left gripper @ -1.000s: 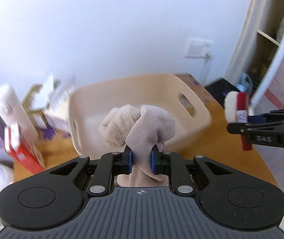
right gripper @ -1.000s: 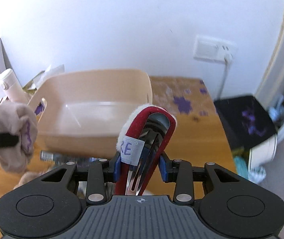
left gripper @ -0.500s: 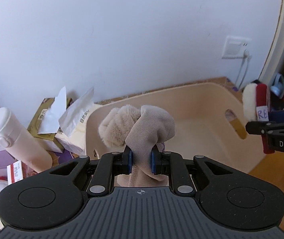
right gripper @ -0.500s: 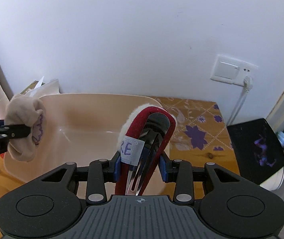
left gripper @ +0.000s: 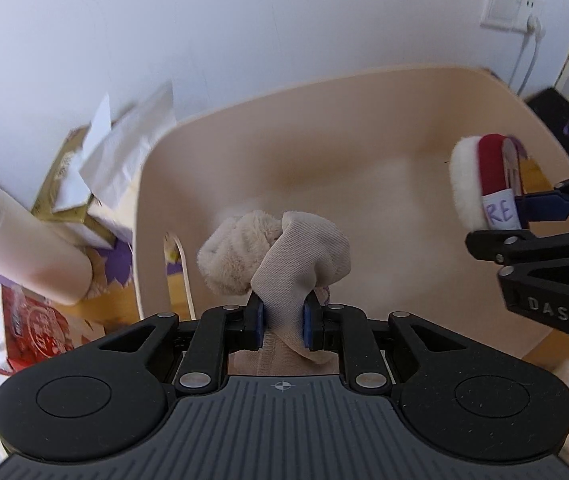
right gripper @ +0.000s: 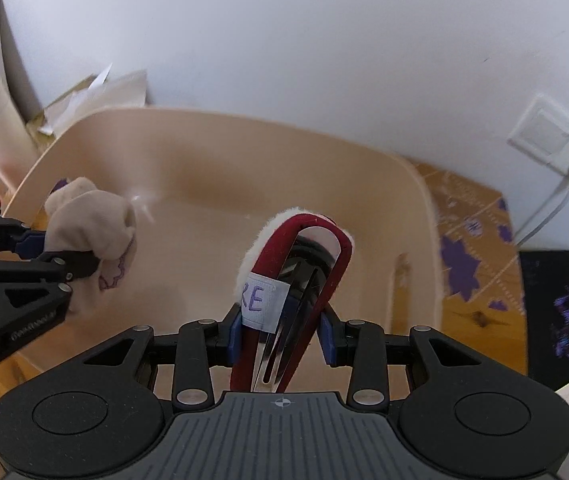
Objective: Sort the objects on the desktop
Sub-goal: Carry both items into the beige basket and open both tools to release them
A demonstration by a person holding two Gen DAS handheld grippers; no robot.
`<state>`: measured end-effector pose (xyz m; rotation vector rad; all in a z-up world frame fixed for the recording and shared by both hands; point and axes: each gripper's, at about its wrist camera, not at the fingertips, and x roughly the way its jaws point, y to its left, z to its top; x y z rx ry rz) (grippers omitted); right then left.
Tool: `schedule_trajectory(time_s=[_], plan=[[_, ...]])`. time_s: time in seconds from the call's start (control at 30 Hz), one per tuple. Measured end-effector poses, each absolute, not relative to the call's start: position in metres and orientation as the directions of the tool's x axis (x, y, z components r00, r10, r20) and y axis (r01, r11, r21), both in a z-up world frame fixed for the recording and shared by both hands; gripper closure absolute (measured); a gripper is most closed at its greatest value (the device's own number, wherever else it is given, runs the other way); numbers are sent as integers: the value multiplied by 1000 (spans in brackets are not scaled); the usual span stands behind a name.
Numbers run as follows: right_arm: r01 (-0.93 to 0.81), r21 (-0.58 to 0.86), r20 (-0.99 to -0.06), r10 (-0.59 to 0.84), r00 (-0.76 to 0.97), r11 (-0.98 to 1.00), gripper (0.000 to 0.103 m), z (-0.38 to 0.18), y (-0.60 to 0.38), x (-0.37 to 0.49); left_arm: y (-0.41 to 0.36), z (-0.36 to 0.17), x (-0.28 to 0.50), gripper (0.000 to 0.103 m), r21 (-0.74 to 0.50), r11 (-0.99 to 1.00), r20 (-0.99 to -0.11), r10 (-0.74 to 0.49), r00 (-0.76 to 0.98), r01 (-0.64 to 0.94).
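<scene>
Both grippers are hanging over the open mouth of the beige bin (left gripper: 364,128), each carrying something soft, and it looks as though the person is holding them there so the things can drop straight inside rather than land on the desk. The left gripper (left gripper: 283,322) is clenching a rolled beige sock (left gripper: 284,256); the pinch is low on the bundle, so most of the sock is bulging up above the jaws, over the left half of the bin. The right gripper (right gripper: 282,334) is squeezing a red headband (right gripper: 308,268) with white fleece along one edge and a small cloth tag marked "RE"; the band is standing upright in the jaws, its arch pointing toward the far wall of the bin. I am judging that the bin is the sorting place for soft things, since the tissue box (left gripper: 72,184), the white bottle (left gripper: 16,248) and the red packet (left gripper: 24,328) are sitting outside it, at its left. The bin's floor looks bare from here. Letting go seems to be the step at hand.
</scene>
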<state>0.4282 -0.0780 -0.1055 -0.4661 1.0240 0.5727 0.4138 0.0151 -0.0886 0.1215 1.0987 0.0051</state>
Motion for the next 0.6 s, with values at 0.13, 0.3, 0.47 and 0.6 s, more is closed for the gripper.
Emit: schedule_trajectory(time_s=[0.13,0.3,0.47,0.6], plan=[[-655,-87,-904,217,369,751,65,-110,-72,426,25,-94,410,78,83,995,-905,53,422,54],[-653,-69,-892,246,379,754,49,-102,-74,419,27,-86,402,49,88,995,-890,61,451,40],[-644,-39,-863,300,408,764,24,-79,-88,409,21,-64,385,34,118,992,-839,80,538,37],[-635,-56,-834,314,454,770,8,-57,-100,400,18,-48,375,30,117,993,-818,85,569,19]])
